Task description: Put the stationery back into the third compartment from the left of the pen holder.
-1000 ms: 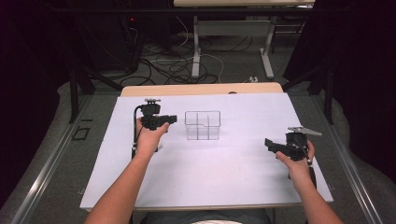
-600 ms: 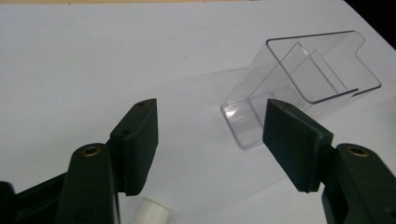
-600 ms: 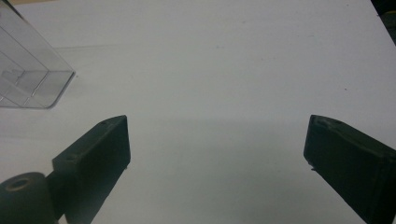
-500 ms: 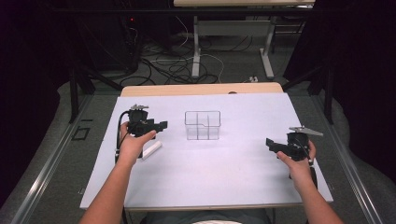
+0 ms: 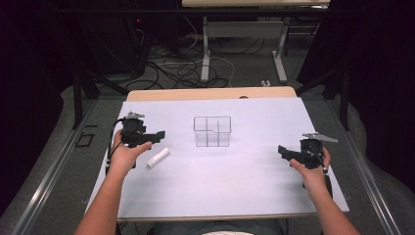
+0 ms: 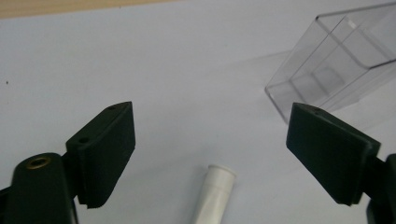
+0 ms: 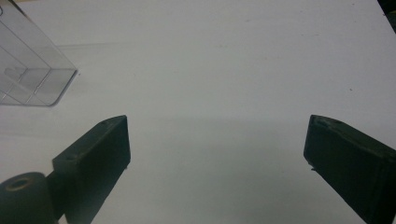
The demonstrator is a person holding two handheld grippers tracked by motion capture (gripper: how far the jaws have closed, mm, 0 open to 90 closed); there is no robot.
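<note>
- Left tool (image 5: pixel 157 134): in person's left hand (image 5: pixel 125 155), left part of counter (image 5: pixel 220 181); jaws stand wide apart, just been opening, nothing pressed betw. them. Points toward centre of counter in high view.
- White tube (image 5: pixel 158 158): short cylinder w/ small rim at one end, lying flat on counter, free of both tools. Just below-right of left tool's jaws in high view; touching neither jaw. In left gripper view (image 6: pixel 214 192) low betw. the two black jaws, rimmed end pointing away from camera, lower part cut by frame edge.
- Clear box (image 5: pixel 212 131): transparent plastic, open top, inner dividers making several compartments; upright, mid-counter, near far half. Contents: nothing to make out inside. To right of white tube, apart from it. In left gripper view (image 6: pixel 327 74) at upper right, beyond right jaw. In right gripper view (image 7: pixel 28 70) at upper left corner, partly cut off.
- Right tool (image 5: pixel 284 152): in person's right hand (image 5: pixel 309 166), right part of counter, well apart from clear box and white tube; jaws wide apart, nothing betw. them, bare white surface beyond in right gripper view. Grey three-cornered plate on top, cable trailing by wrist.
- Counter: white sheet over top, wooden strip showing at far edge.
- Forearms: both enter from bottom of high view, bare.
- Background: dark floor w/ cables (image 5: pixel 181 68), legs of another table (image 5: pixel 205 54) beyond counter.
</note>
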